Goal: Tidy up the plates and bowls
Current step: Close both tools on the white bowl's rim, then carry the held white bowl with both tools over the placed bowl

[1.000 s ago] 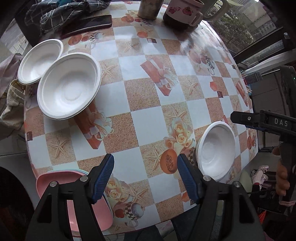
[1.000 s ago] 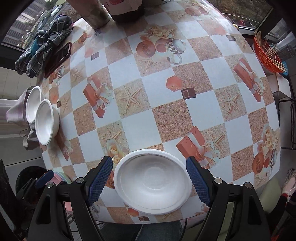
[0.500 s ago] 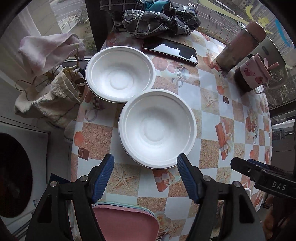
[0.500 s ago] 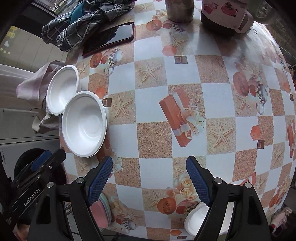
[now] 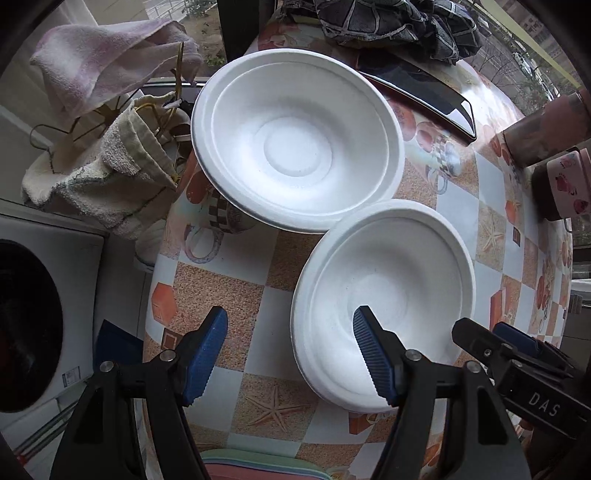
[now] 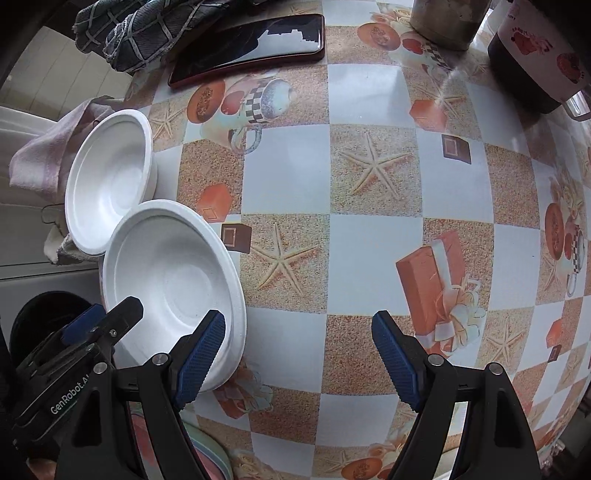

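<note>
White foam bowls are sitting side by side at the table's edge: the near bowl (image 5: 384, 295) is lying just under my left claw (image 5: 290, 354), and the far bowl (image 5: 295, 144) is resting beyond it, the two rims overlapping where they meet. I am holding my left claw pointing straight down with its blue pads standing well apart and gripping nothing; one pad is hanging over the inside of the near bowl, the other over the bare tablecloth (image 5: 229, 280) outside its rim, so the rim is lying between them. I cannot tell whether either pad is touching the foam.

I am holding my right claw (image 6: 299, 354) wide as well, empty, over a pale square of the checked cloth. Its left pad is hovering just beside the near bowl's rim (image 6: 173, 280), while the far bowl (image 6: 110, 181) is sitting further off toward the corner. My other claw's black tip is showing at the near bowl's edge in each view.

A dark phone (image 6: 251, 44) is lying beyond the bowls, next to a crumpled checked cloth (image 6: 147, 26). A stack of pink and pale plates (image 5: 251, 469) is peeking in at the bottom, below my left claw.
</note>
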`<state>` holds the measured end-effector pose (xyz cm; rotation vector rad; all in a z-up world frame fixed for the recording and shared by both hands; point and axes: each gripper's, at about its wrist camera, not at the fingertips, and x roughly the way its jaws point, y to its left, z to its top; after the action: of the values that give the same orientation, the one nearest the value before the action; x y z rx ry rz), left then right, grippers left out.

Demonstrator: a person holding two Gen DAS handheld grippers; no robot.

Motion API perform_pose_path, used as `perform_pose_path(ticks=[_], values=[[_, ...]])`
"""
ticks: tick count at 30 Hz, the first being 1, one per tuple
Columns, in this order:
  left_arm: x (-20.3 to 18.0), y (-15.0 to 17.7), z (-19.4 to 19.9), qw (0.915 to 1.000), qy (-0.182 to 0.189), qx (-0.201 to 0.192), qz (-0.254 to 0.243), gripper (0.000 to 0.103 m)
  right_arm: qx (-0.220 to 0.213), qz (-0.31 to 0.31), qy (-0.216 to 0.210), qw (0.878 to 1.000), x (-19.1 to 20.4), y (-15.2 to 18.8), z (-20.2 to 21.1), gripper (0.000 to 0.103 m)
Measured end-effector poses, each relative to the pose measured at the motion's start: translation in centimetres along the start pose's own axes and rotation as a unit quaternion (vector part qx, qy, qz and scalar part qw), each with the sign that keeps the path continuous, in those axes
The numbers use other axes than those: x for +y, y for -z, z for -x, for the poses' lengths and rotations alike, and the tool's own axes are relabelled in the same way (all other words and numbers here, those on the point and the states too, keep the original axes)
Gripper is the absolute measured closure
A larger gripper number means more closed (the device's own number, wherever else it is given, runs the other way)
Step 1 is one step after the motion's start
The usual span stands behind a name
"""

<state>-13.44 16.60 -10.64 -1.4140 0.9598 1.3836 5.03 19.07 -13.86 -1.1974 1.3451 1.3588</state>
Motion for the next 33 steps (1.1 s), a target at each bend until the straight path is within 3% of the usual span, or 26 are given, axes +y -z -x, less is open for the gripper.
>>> perform_pose_path(ticks=[5, 7, 8, 12, 16, 24, 30, 33], values=[[0.1, -0.6, -1.5, 0.9999, -0.004, 0.016, 0.000, 0.029, -0.002, 0.016, -0.004, 1.000, 1.5, -1.2, -1.4, 0.021], [0.3, -0.6, -2.0, 0.9997, 0.001, 0.023, 0.005, 0.031, 0.000, 0.021, -0.006, 1.000, 1.9, -1.2, -2.0, 0.035], [0.2, -0.5, -2.1, 0.9996, 0.006, 0.025, 0.006, 0.034, 0.006, 0.020, -0.008, 1.000, 2.0, -1.3, -2.3, 0.048], [-0.2, -0.2, -2.7, 0.9990, 0.024, 0.038, 0.003, 0.062, 0.019, 0.018, -0.008, 1.000, 2.1, -1.3, -3.2, 0.079], [-1.5, 0.3, -2.9, 0.9983, 0.032, 0.045, -0.018, 0.075, 0.030, 0.018, -0.020, 0.999, 2.0, -1.1, -4.0, 0.081], [-6.7, 3.4, -3.1, 0.9931, 0.024, 0.052, -0.102, 0.075, 0.048, 0.002, -0.015, 0.999, -0.9, 2.2, -4.5, 0.081], [-8.8, 6.8, -3.0, 0.9861, 0.030, 0.064, -0.151, 0.075, 0.060, -0.025, -0.017, 0.998, -3.4, 4.9, -5.0, 0.081], [-9.1, 7.5, -2.5, 0.9841, 0.020, 0.051, -0.169, 0.074, 0.070, -0.035, -0.017, 0.997, -4.5, 6.5, -5.5, 0.081]])
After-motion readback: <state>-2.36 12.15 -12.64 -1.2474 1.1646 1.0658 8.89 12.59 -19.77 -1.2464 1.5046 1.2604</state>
